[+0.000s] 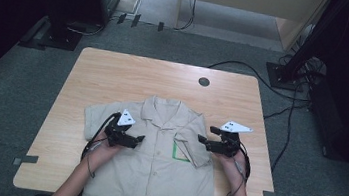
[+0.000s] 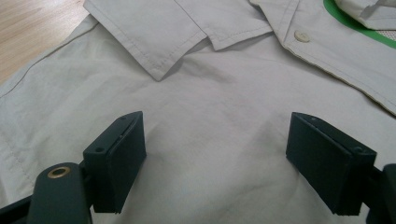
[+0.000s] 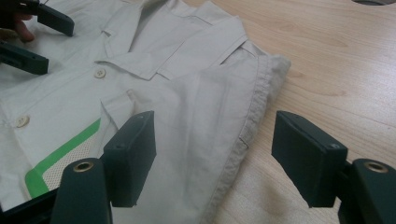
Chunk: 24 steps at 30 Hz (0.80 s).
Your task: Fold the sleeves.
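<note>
Both grippers' fingers wide, holding nothing: left gripper (image 1: 133, 138), right gripper (image 1: 208, 136) over flat beige button-up shirt (image 1: 153, 171), sleeve folded in, on wooden tabletop (image 1: 115, 75).

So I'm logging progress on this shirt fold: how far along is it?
Early. The shirt lies flat, buttoned, and its sleeve by the right claw is already folded in. Both claws are open, the left claw over the chest. The other sleeve still sticks out; the body is unfolded.

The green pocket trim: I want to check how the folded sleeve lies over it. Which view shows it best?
The high view: the green trim shows with the folded sleeve partly over it. The right gripper view shows one green stripe beside the sleeve; the left gripper view shows a green sliver at its top edge.
</note>
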### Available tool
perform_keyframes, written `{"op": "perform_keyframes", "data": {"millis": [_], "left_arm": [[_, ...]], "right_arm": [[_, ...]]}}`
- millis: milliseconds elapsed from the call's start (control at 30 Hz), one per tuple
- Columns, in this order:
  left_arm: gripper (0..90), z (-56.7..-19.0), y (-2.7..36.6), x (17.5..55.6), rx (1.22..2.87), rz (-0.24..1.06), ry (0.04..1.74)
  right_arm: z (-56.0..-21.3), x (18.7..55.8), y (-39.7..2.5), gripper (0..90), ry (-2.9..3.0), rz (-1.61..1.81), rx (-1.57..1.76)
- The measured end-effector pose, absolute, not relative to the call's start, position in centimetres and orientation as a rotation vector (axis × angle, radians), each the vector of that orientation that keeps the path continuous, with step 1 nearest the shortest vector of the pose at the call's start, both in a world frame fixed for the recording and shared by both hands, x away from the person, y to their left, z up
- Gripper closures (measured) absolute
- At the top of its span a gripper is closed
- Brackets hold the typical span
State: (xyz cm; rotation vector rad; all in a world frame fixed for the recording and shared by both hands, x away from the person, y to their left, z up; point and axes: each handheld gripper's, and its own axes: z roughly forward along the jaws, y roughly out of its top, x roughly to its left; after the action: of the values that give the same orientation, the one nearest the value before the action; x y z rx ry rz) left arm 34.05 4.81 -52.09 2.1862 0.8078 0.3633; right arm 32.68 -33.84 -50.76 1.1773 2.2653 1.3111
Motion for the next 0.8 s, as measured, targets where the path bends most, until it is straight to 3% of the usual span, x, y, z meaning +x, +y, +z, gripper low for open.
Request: {"op": "perform_keyframes", "data": {"millis": [800], "left_arm": [[20.1,-52.1,4.8,34.1,2.187,0.364,0.807]], "right_arm": [[-51.0,32.7,-35.2,26.2,2.257,1.314,1.199]]}}
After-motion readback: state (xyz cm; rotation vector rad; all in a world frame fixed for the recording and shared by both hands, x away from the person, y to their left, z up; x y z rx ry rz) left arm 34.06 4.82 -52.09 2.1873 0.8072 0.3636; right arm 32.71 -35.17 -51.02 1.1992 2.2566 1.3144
